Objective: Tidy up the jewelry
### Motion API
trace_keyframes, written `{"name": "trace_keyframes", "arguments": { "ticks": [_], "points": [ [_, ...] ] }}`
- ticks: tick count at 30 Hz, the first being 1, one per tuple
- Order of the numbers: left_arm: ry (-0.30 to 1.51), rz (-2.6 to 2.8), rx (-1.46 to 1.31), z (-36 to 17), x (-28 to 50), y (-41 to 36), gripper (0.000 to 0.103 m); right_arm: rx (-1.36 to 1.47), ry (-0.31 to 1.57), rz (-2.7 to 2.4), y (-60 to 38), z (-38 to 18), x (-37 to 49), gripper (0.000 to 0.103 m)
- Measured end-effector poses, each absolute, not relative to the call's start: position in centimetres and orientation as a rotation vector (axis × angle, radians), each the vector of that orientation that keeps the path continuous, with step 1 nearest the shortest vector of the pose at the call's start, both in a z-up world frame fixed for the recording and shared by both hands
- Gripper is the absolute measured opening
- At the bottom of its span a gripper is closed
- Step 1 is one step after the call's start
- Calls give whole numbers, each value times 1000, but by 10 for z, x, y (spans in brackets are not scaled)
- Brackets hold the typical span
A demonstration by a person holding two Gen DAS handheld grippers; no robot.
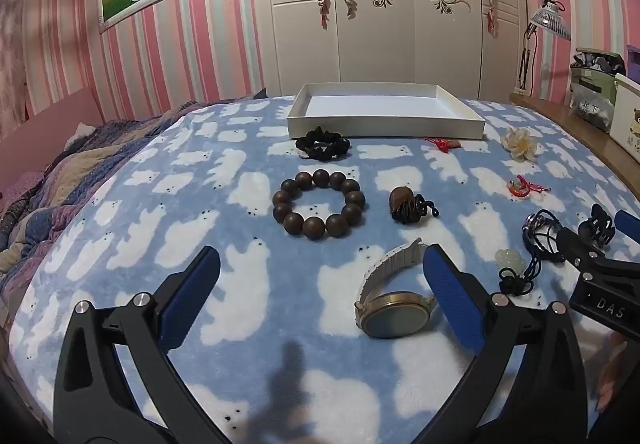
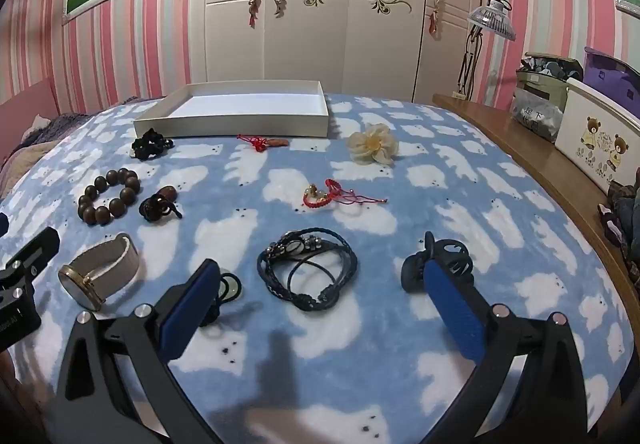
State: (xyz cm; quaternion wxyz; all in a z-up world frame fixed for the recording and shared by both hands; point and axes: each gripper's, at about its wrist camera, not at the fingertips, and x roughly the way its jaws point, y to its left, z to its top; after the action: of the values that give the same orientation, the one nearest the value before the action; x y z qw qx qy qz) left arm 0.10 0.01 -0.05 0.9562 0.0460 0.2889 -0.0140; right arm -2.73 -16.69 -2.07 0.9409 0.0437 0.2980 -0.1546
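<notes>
Left gripper (image 1: pixel 320 276): blue-padded fingers spread wide, holding nothing; hovers over the blanket (image 1: pixel 240 284); the right pad overlaps the watch's edge in the left wrist view, contact not clear.
Right gripper (image 2: pixel 320 284): fingers spread wide, nothing between them but the navy cord bracelet lying on the blanket; not gripping it.
Watch (image 1: pixel 390 304): gold case, pale mesh band; at 2 o'clock from the left gripper's centre, lying on its side.
Wooden bead bracelet (image 1: pixel 319 204): dark round beads in a ring; at 12 o'clock from the left gripper, well apart from it.
Brown pendant on black cord (image 1: pixel 410 203): just beside the bead bracelet, at its 3 o'clock.
Black scrunchie (image 1: pixel 322 143): at 12 o'clock from the bead bracelet, near the tray's front wall.
Tray (image 1: pixel 384 123): white, shallow, rectangular; at the far side of the blanket; nothing visible inside.
Navy cord bracelet (image 2: pixel 308 270): braided loops with metal beads; at 12 o'clock between the right gripper's fingers.
Black hair claw (image 2: pixel 448 264): partly behind the right finger pad.
Pale jade pendant (image 1: pixel 510 258): on a dark cord, partly hidden behind the right gripper's left finger.
Red string bracelet (image 2: pixel 324 195): at 12 o'clock from the navy bracelet, apart from it.
Cream flower clip (image 2: pixel 372 143): at 1 o'clock, near the tray's right corner.
Red knot charm (image 2: pixel 262 141): just in front of the tray.
</notes>
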Motion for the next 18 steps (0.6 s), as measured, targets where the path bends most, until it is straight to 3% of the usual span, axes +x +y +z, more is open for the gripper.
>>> {"name": "trace_keyframes", "arguments": {
  "ticks": [18],
  "points": [
    [581,-27,92,-3,-1,0,100,92,610,-316,-168,-21,-28,101]
  ]
}}
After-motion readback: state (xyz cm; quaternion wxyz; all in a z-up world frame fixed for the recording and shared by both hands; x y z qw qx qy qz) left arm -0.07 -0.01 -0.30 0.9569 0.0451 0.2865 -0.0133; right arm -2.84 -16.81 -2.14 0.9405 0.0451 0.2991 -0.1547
